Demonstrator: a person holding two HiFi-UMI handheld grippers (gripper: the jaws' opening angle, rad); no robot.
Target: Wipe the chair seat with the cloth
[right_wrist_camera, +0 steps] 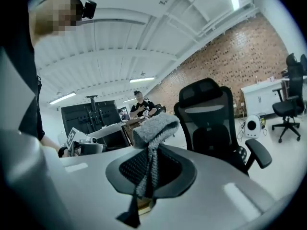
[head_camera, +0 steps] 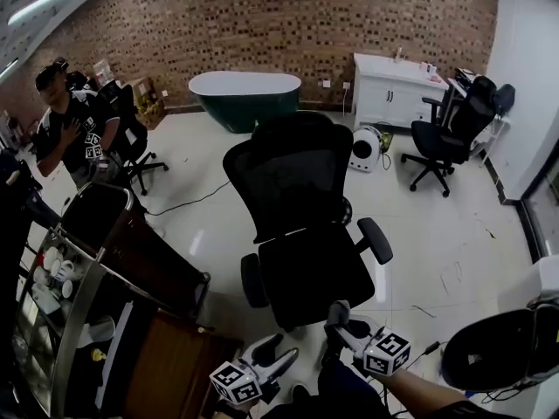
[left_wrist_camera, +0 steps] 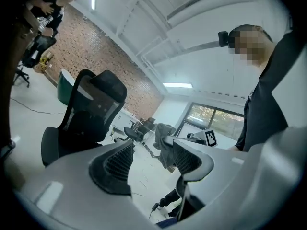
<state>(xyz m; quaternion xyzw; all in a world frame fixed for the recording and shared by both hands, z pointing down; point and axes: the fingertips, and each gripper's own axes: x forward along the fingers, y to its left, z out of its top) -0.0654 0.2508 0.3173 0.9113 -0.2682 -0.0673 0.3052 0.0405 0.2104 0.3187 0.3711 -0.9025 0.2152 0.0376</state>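
While right gripper (right_wrist_camera: 148, 170) clamps one cloth (right_wrist_camera: 156, 125), left gripper (left_wrist_camera: 153, 156) gapes.

A black chair (head_camera: 301, 190) stands in the middle of the white floor (head_camera: 437, 234). Its seat (head_camera: 314, 273) is bare. Two grippers are just below the seat's front edge. The left gripper (head_camera: 272, 353) has its jaws apart. The right gripper (head_camera: 339, 317) has a small grey cloth (head_camera: 337, 307) at its tip. A green tub (head_camera: 244, 94) sits by the brick wall (head_camera: 262, 16).
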